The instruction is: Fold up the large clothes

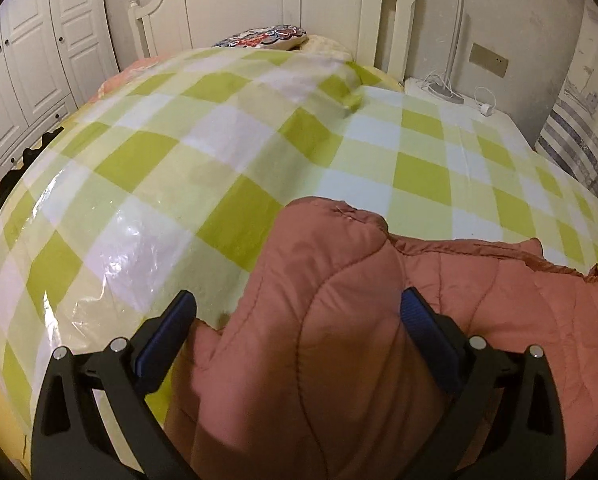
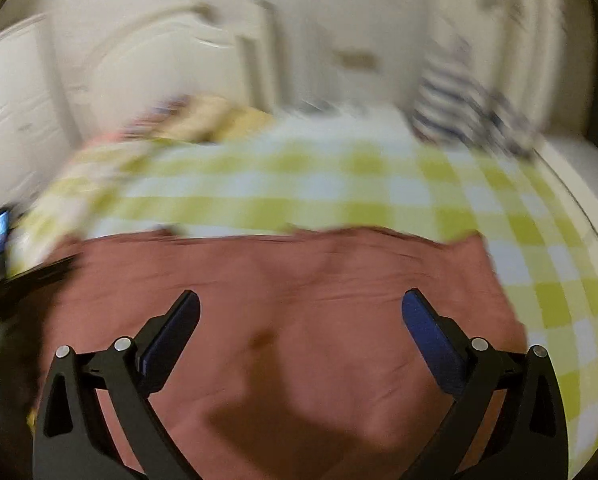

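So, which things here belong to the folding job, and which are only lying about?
For the job:
- quilted reddish-brown garment
- left gripper, open
- right gripper, open
- checked bed cover, the work surface

Lying about:
- patterned cushion
- white cables
- striped cloth

The jacket (image 1: 339, 340) is a rust-pink quilted piece with stitched seams (a puffy, padded make), lying on the checked cover. In the left wrist view a fold of it humps up, with a frilled edge trailing to the right; in the blurred right wrist view it (image 2: 291, 320) lies spread flat.
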The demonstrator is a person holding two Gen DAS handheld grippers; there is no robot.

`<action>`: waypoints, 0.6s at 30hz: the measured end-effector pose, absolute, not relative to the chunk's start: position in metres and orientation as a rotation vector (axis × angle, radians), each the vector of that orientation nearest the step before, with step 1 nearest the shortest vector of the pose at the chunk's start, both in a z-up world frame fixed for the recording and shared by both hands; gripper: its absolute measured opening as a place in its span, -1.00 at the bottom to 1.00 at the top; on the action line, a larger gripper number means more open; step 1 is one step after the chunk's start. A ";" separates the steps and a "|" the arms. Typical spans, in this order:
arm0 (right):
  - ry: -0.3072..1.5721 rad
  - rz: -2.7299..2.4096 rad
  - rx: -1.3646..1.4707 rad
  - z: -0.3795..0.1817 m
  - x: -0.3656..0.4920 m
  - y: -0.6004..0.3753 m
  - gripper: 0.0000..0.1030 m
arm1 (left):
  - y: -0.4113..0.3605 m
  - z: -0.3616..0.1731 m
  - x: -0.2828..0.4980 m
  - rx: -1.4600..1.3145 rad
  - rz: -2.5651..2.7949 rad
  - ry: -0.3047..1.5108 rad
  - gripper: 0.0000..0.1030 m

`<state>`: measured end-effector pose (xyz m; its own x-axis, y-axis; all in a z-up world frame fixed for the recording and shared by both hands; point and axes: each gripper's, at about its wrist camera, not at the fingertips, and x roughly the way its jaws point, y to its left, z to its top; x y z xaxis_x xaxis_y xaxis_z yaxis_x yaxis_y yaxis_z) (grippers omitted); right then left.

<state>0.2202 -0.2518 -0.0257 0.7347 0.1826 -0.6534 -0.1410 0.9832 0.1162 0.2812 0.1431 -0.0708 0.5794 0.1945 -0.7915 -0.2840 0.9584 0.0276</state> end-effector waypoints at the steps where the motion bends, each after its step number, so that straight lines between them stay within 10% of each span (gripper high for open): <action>1: 0.696 0.238 0.000 -0.022 0.201 -0.230 0.91 | 0.143 -0.071 0.282 -0.105 0.281 0.908 0.96; 18: 0.722 0.071 0.100 -0.056 0.185 -0.277 0.90 | 0.140 -0.062 0.266 -0.065 0.300 0.832 0.96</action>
<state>0.1846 -0.2774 -0.0560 0.7483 0.0993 -0.6558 -0.0304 0.9928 0.1158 0.2659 0.1403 -0.0616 0.6337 0.2365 -0.7365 -0.2874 0.9560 0.0597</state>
